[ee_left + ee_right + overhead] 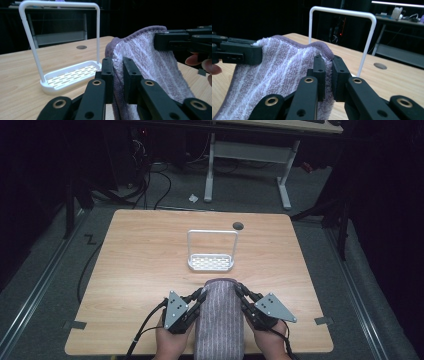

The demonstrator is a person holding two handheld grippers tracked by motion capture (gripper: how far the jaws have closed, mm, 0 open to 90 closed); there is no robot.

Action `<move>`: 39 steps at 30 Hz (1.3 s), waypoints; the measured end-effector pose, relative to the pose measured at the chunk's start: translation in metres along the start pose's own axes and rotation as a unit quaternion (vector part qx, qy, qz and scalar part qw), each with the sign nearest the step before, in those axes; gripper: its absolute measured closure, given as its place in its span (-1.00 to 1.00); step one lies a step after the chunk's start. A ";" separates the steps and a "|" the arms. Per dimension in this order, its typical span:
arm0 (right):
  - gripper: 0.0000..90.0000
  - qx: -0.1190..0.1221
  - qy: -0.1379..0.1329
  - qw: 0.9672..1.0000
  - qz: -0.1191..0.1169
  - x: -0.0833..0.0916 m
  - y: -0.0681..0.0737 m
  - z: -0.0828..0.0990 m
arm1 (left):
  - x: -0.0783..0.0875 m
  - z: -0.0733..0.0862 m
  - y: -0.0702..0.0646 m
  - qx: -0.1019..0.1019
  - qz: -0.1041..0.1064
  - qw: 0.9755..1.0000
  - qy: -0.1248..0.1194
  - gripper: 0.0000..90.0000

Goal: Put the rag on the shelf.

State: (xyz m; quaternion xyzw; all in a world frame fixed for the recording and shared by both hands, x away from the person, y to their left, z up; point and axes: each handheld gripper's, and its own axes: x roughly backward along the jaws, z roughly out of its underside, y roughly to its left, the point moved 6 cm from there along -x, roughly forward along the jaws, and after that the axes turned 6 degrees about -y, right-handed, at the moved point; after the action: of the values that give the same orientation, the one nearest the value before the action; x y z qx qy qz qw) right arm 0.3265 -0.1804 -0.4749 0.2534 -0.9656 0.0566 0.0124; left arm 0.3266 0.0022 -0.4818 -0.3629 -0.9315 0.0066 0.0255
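Left gripper [196, 298] and right gripper [243, 297] each clamp a far corner of the striped purple terry towel [220, 320] at the table's near edge — white wire-frame rack [211, 262] mid-table bare, hanging probably left.

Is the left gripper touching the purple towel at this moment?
Touching. In the left gripper view, the left gripper has both jaws pressed on the towel edge, with cloth pinched between them.

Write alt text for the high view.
Two hand-held grippers, left and right, each pinch a side edge of a purple striped towel at the near edge of a wooden table. Just beyond the towel stands a white rack with a tall hoop.
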 end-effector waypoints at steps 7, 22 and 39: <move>0.86 0.001 -0.025 1.000 0.003 0.006 -0.002 -0.014 | 0.006 -0.018 -0.007 -0.012 0.003 1.000 -0.022 0.80; 0.86 0.009 -0.069 0.998 0.002 -0.007 -0.009 -0.062 | -0.017 -0.071 0.017 -0.023 0.015 0.998 -0.054 0.81; 0.86 0.007 -0.108 0.994 0.027 -0.039 -0.043 -0.130 | -0.043 -0.135 0.046 -0.052 -0.009 0.994 -0.097 0.81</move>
State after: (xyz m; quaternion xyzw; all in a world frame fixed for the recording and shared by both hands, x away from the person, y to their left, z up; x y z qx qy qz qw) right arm 0.3807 -0.1838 -0.3431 0.2319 -0.9674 0.0359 -0.0948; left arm 0.3964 0.0060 -0.3502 -0.3529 -0.9318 -0.0070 -0.0844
